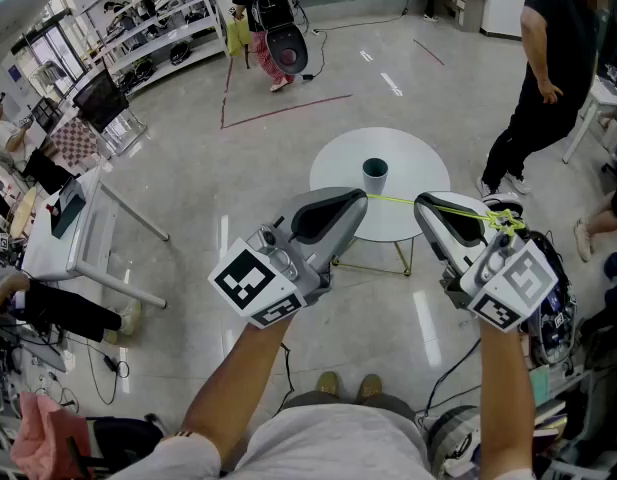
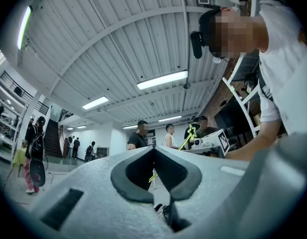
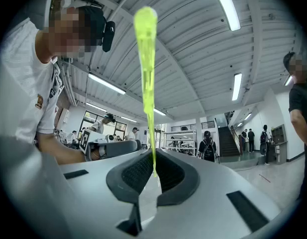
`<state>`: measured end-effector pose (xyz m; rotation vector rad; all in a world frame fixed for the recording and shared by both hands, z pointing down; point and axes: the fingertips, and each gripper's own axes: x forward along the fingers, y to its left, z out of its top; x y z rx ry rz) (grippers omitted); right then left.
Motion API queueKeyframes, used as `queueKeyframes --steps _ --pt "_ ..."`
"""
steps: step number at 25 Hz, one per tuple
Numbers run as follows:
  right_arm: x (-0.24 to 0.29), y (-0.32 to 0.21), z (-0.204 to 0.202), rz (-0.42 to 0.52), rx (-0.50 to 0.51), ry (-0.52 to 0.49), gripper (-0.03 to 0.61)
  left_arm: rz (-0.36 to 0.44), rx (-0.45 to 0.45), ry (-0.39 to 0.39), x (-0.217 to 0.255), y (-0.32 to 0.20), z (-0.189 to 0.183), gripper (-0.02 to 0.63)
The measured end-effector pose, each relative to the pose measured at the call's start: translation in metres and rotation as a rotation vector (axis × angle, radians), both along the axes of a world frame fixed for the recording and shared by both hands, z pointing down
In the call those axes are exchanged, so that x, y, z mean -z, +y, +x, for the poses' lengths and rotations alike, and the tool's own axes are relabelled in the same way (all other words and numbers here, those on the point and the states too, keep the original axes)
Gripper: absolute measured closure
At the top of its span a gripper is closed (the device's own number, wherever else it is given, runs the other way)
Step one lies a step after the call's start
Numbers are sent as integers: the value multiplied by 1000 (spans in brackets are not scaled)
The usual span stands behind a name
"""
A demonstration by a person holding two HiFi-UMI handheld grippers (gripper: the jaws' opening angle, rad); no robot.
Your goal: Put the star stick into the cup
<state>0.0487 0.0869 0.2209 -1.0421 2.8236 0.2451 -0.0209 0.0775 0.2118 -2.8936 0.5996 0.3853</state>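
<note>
The yellow-green star stick point(image 1: 458, 208) lies almost level in the air between my two raised grippers. My right gripper point(image 1: 420, 204) is shut on its shaft. The star end point(image 1: 503, 223) points back over that gripper's body. In the right gripper view the shaft point(image 3: 147, 78) rises blurred from the closed pads of the right gripper point(image 3: 153, 168). My left gripper point(image 1: 364, 197) is shut, and the stick's thin end reaches its tips; I cannot tell whether they touch. The left gripper view shows the star point(image 2: 191, 130) beyond the left gripper point(image 2: 154, 151). A teal cup point(image 1: 374, 175) stands on the round white table point(image 1: 338, 163) below.
A person in black point(image 1: 548, 78) stands to the right of the table. Another person point(image 1: 263, 28) walks at the far back. A white desk point(image 1: 78, 228) stands at the left and a dark bag point(image 1: 553, 308) lies on the floor at my right.
</note>
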Motion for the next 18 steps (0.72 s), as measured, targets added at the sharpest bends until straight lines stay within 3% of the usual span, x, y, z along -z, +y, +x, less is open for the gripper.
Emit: queueKeyframes --steps 18 --pt "-6 -12 27 -19 33 1 557 -17 59 -8 -6 -13 16 600"
